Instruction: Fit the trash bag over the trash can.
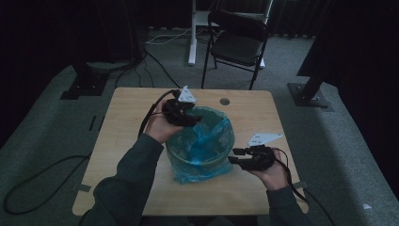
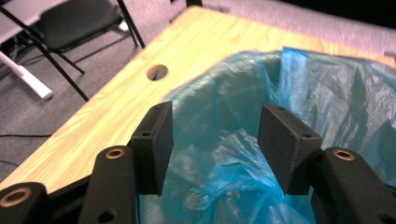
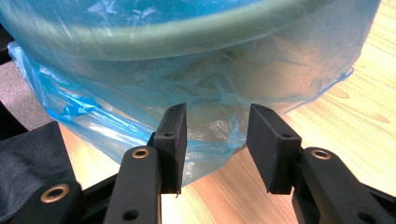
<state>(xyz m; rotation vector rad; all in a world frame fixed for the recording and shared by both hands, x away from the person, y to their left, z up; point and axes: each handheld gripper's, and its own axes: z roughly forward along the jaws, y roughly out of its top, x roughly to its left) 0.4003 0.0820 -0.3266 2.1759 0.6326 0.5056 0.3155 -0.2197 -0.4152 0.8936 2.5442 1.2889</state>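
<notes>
A small green bin (image 1: 201, 149) is seen standing near the middle of the bench (image 1: 127, 110), and a blue plastic liner (image 1: 207, 141) is already draped into it, its edge folded over the rim and hanging down the outside wall on the side nearest the person. So the lining job is judged well advanced: the bag is in, the rim is covered on the near side and, as the left gripper view shows, along the far rim too. What is left appears to be the tidying, since the liner is bunched and crumpled inside the bin and its skirt hangs loose and uneven below the rim. The left gripper (image 1: 190, 117) is held above the far-left part of the bin's rim, its jaws standing apart with nothing clamped; in the left gripper view (image 2: 215, 140) only crumpled film is seen beyond the open pads, not pinched by them. The right gripper (image 1: 236, 156) is held low beside the bin's right wall, jaws likewise apart; in the right gripper view (image 3: 215, 140) the hanging fold of film lies just ahead of the gap, and whether it is brushed by the pads cannot be told. A grip on that loose skirt is judged the likely next need.
</notes>
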